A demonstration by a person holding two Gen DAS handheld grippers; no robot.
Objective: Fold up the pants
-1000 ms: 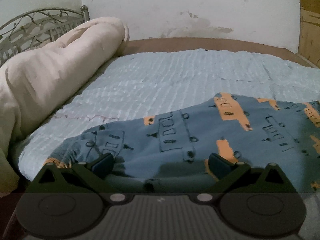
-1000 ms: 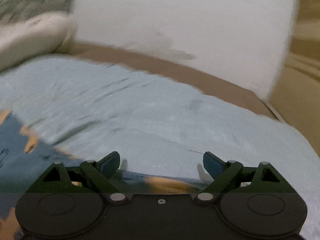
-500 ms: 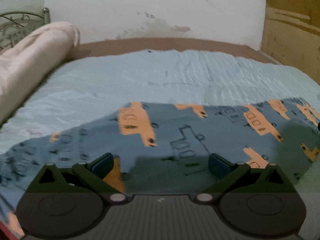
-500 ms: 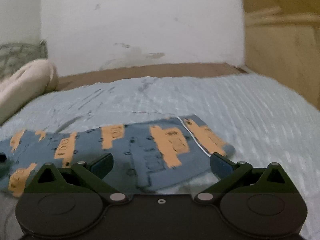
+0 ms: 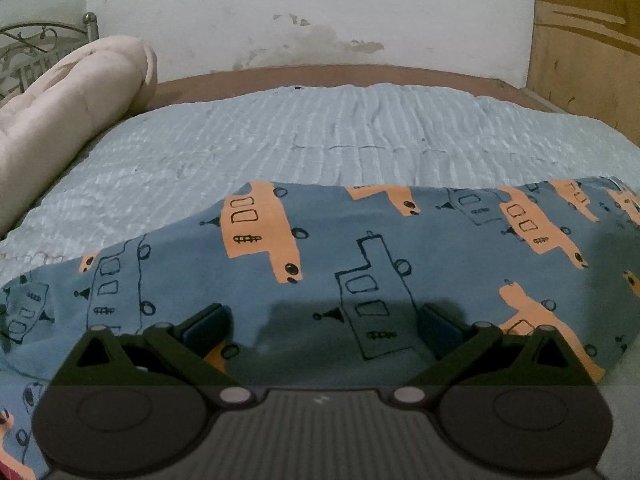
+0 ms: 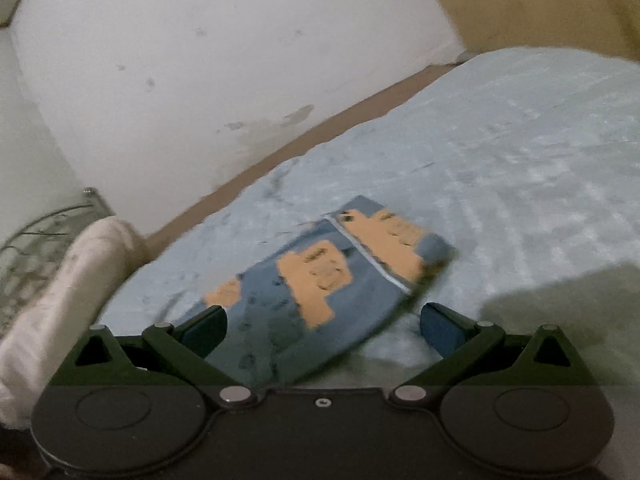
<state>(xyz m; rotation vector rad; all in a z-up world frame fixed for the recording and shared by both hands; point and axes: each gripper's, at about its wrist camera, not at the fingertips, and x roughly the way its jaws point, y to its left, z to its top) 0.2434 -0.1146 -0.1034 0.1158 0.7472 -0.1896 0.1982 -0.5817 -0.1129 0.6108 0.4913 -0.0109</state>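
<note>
Soft blue cotton pants with orange bus shapes flat on bumpy pale-blue quilted bedspread, left gripper fingers wide apart over cloth, right gripper fingers wide apart around blurry pant end, puffy cream rolled blanket far left of fingers.

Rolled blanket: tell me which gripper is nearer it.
Cannot tell. Left gripper has the rolled blanket far left; right gripper has it at its left. Both over the pants.

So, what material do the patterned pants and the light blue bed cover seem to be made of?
The pants look like soft matte knit, probably cotton jersey: they lie limp, without shine, with a flat printed vehicle pattern. The bed cover looks like a puckered or quilted woven fabric, perhaps seersucker: fine raised ribs run across it. Neither can be told for certain.
</note>
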